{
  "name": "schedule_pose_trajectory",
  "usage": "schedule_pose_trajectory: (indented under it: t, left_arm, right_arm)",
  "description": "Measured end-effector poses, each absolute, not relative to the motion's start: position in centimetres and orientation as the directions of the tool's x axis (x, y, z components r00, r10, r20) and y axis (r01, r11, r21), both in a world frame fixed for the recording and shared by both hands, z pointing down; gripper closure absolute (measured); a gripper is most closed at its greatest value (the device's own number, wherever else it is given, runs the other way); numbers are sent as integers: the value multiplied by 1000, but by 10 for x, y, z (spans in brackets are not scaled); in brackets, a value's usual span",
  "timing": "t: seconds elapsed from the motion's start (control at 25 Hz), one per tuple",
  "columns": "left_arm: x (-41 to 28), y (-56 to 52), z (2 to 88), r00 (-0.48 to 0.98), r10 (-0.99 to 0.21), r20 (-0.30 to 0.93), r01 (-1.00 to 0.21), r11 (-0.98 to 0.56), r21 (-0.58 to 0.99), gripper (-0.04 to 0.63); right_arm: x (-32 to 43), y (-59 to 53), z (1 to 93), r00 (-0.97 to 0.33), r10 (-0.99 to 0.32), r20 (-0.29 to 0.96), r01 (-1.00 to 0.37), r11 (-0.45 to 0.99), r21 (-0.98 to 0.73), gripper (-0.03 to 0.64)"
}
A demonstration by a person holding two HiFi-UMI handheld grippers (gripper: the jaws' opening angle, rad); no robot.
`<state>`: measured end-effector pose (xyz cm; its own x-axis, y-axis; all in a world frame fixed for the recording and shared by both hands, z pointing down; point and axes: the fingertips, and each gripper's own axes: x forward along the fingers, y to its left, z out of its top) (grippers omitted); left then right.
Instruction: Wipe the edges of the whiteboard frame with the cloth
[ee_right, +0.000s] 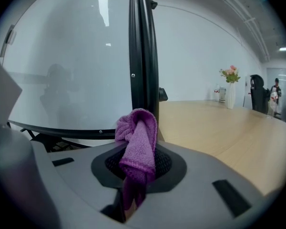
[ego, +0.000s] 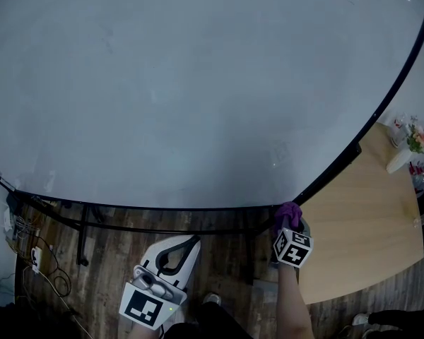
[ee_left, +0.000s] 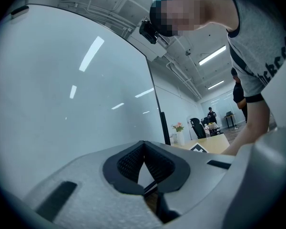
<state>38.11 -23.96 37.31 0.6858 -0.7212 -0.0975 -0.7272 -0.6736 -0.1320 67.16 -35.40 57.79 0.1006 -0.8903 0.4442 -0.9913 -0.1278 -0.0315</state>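
Note:
A large whiteboard (ego: 184, 83) with a thin black frame (ego: 371, 122) fills most of the head view. My right gripper (ego: 288, 224) is shut on a purple cloth (ego: 288, 214), whose bunched end sits at the board's lower right frame corner. In the right gripper view the purple cloth (ee_right: 138, 142) rises from the closed jaws just in front of the frame's upright black edge (ee_right: 142, 51). My left gripper (ego: 175, 254) hangs lower, below the bottom frame edge, shut with nothing between its jaws. The left gripper view shows the whiteboard (ee_left: 71, 89) surface ahead.
A light wooden table (ego: 367, 210) stands right of the board, with a vase of flowers (ego: 410, 147) at its far end. The board's black stand legs (ego: 81, 235) and cables (ego: 46, 267) lie on the wooden floor below. People stand in the far background (ee_left: 210, 113).

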Motion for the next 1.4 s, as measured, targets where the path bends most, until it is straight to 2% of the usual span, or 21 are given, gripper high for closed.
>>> schedule_pose_trajectory:
  t: [0.6, 1.4]
  left_arm:
    - [341, -199, 369, 645, -761, -60, -761, -634, -141, 580]
    - [273, -91, 349, 537, -841, -68, -842, -529, -107, 578]
  right_arm:
    - [602, -306, 553, -43, -922, 384, -998, 19, -66, 555]
    - [464, -188, 472, -315, -916, 249, -947, 321, -19, 555]
